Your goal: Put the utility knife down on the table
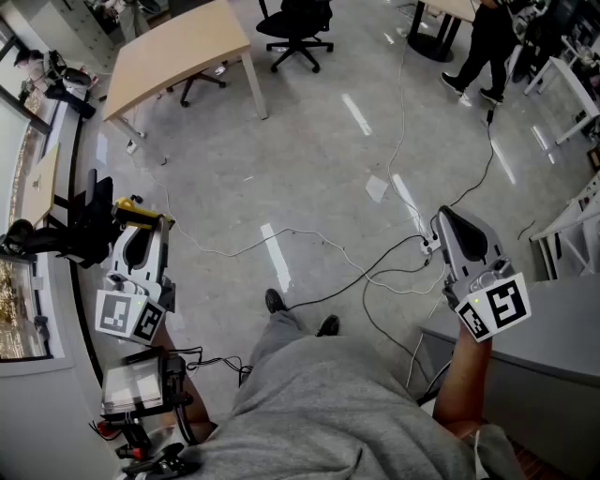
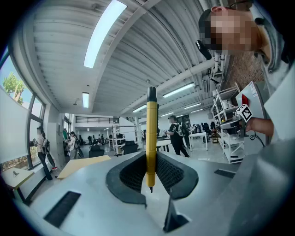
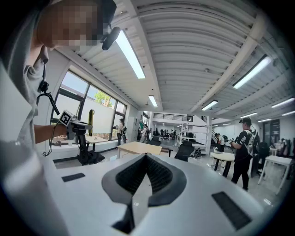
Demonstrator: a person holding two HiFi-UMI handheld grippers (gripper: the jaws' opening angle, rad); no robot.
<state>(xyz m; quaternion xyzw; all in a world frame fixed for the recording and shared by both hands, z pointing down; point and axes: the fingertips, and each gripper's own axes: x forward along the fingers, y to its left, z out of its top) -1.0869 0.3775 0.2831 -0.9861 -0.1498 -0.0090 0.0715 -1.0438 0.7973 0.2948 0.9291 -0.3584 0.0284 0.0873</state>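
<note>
A yellow utility knife [image 2: 150,138] stands upright between the jaws of my left gripper [image 2: 150,161], which is shut on it near its lower end. In the head view the left gripper [image 1: 142,228] is at the left, with the knife [image 1: 137,213] crosswise at its tip, above the floor. My right gripper [image 1: 444,219] is held out at the right over the floor. In the right gripper view, the right gripper [image 3: 146,160] has its jaws shut with nothing between them. That view also shows the knife [image 3: 91,121] far off at the left.
A light wooden table [image 1: 178,52] stands ahead to the left, with a black office chair [image 1: 296,26] beyond it. Cables [image 1: 375,272] run across the grey floor. A black stand [image 1: 66,239] and a window-side desk [image 1: 37,183] are at the left. A grey surface [image 1: 553,352] is at the right. A person [image 1: 487,42] stands far off.
</note>
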